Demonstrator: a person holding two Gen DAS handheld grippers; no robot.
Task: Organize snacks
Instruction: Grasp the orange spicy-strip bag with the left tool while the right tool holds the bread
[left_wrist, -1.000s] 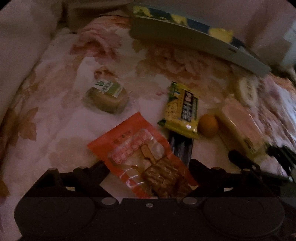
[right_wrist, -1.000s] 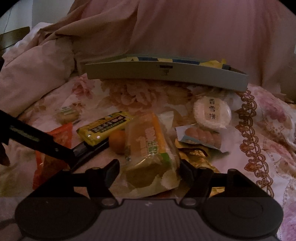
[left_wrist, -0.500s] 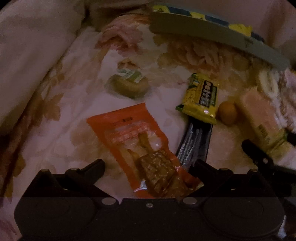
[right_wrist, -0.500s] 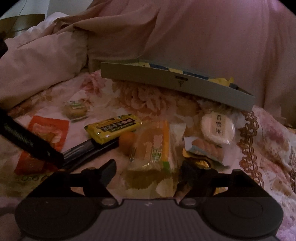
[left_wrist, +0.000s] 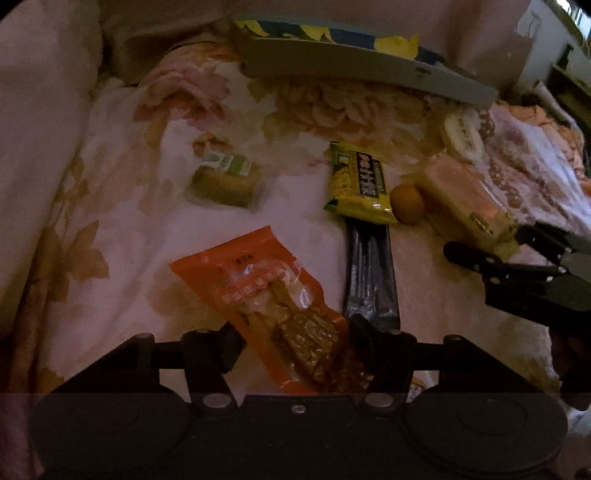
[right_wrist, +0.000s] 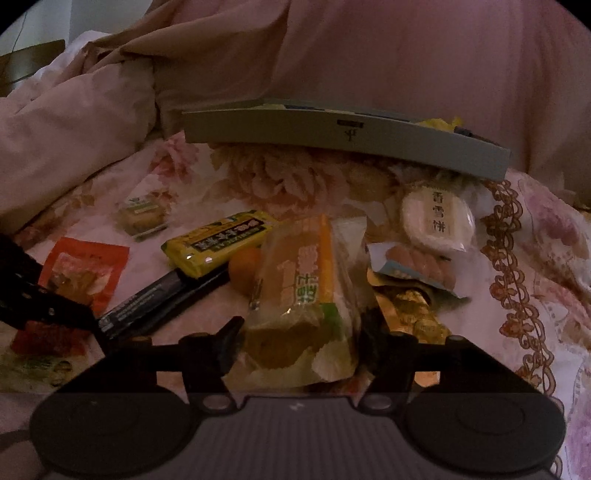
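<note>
In dim light, the left gripper (left_wrist: 293, 341) has just been closing; its fingers (left_wrist: 229, 341) now press both edges of the orange snack pouch (left_wrist: 258, 288), whose near end is hidden behind the gripper body. The right gripper (right_wrist: 301, 341) has also been closing, its fingers (right_wrist: 231, 341) clamped on the yellow cake packet (right_wrist: 303, 291), which hides what lies beyond it on the bed (right_wrist: 535, 266).

We observed an orange foil pouch of dried tofu (left_wrist: 280, 314) lying flat on the floral sheet, beside a long black packet (left_wrist: 371, 273); a clear-wrapped yellow cake (right_wrist: 303, 291) lay near a grey box (right_wrist: 332, 140).
</note>
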